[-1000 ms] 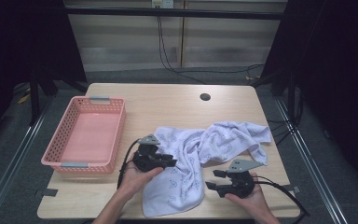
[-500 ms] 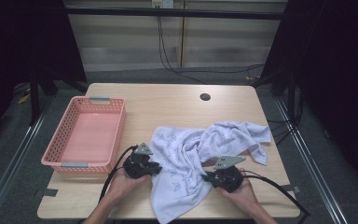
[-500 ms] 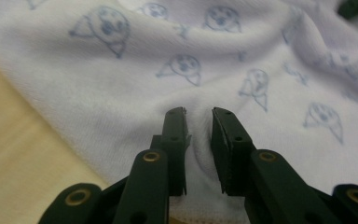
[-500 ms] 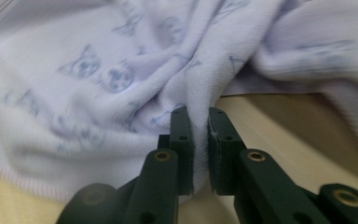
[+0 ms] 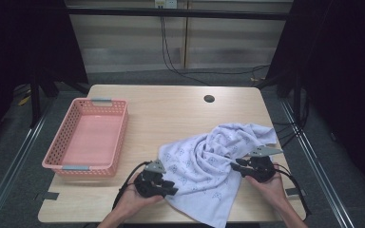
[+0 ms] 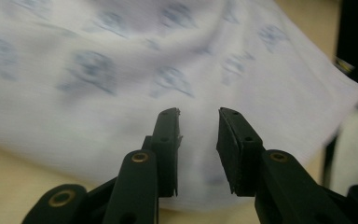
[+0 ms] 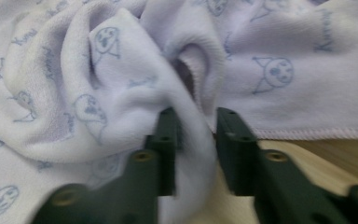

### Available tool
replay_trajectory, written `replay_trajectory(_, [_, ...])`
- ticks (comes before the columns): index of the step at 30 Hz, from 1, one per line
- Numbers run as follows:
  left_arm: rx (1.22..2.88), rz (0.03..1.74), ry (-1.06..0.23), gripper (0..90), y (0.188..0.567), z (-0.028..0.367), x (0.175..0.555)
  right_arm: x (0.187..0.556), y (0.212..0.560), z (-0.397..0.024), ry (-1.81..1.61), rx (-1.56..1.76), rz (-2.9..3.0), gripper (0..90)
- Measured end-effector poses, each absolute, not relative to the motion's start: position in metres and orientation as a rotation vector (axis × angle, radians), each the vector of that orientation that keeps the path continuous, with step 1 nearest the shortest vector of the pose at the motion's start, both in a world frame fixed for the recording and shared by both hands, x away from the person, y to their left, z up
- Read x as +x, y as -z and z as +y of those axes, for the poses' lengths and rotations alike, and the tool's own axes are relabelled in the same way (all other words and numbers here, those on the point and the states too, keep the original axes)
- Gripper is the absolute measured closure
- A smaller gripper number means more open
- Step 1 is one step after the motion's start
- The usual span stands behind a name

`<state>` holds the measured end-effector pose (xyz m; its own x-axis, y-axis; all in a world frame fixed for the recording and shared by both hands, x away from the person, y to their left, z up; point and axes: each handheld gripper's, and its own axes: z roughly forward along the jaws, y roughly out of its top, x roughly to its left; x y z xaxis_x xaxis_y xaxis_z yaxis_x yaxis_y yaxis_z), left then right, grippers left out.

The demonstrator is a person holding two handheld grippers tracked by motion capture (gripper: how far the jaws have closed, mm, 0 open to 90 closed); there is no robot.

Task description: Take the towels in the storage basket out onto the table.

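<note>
A crumpled pale lilac towel [image 5: 209, 161] with blue face prints lies on the front right of the wooden table [image 5: 171, 109]; one corner hangs over the front edge. My left gripper [image 5: 172, 186] rests at the towel's left edge. Its jaws have just been opening and stand apart over flat cloth [image 6: 121, 70], with the left gripper [image 6: 199, 116] gripping nothing. My right gripper [image 5: 236, 166] is at the towel's right side. Its jaws have also just been opening, and a raised fold of the towel [image 7: 98, 93] lies loosely between the tips of the right gripper [image 7: 196, 114].
A pink plastic basket [image 5: 59, 137] stands empty at the table's left. A small round hole [image 5: 209, 99] is in the tabletop near the far edge. Cables trail from both grippers over the front edge. Dark floor and metal rails flank the table.
The right gripper has moved to the right along the towel's near side. The left gripper has slid a little toward the front edge. The towel's folds have shifted slightly.
</note>
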<state>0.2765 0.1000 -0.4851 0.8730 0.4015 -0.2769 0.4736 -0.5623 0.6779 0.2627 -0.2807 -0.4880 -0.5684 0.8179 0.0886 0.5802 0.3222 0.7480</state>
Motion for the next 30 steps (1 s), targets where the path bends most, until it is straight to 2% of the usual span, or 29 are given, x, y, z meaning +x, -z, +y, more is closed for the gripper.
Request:
replay_trajectory(2, [2.195, 0.669, 0.081, 69.8, 0.483, 0.107, 0.293, 0.257, 0.486, -0.285, -1.109, 1.260, 2.266, 54.1])
replay_trajectory(5, [2.170, 0.705, 0.008, 70.4, 0.484, 0.113, 0.314, 0.247, 0.484, -0.291, -1.130, 1.266, 2.255, 48.9])
replay_trajectory(8, [2.232, 0.716, -0.014, 63.7, 0.492, 0.114, 0.330, 0.234, 0.481, -0.293, -1.146, 1.253, 2.253, 48.4])
replay_trajectory(9, [2.256, 0.721, -0.047, 63.9, 0.496, 0.113, 0.331, 0.228, 0.481, -0.294, -1.151, 1.243, 2.269, 48.4])
replay_trajectory(12, [2.290, 0.689, -0.109, 78.3, 0.495, 0.113, 0.326, 0.212, 0.480, -0.291, -1.173, 1.230, 2.290, 47.9])
replay_trajectory(15, [2.291, 0.697, -0.132, 85.3, 0.495, 0.115, 0.316, 0.197, 0.481, -0.281, -1.193, 1.192, 2.343, 47.9])
replay_trajectory(17, [2.301, 0.705, -0.108, 86.0, 0.494, 0.117, 0.311, 0.189, 0.482, -0.271, -1.214, 1.168, 2.373, 48.0])
replay_trajectory(22, [2.283, 0.720, -0.024, 85.7, 0.493, 0.123, 0.281, 0.184, 0.487, -0.245, -1.211, 1.100, 2.503, 48.7])
replay_trajectory(24, [2.268, 0.724, 0.053, 83.9, 0.493, 0.125, 0.269, 0.184, 0.492, -0.237, -1.189, 1.067, 2.559, 48.5])
replay_trajectory(27, [2.273, 0.664, 0.016, 77.6, 0.488, 0.126, 0.258, 0.185, 0.496, -0.230, -1.133, 1.007, 2.610, 47.8])
replay_trajectory(29, [2.218, 0.670, 0.015, 71.9, 0.484, 0.131, 0.263, 0.185, 0.496, -0.230, -1.117, 0.966, 2.613, 52.8])
replay_trajectory(30, [2.200, 0.684, -0.024, 68.7, 0.483, 0.132, 0.266, 0.184, 0.496, -0.230, -1.085, 0.935, 2.597, 61.0])
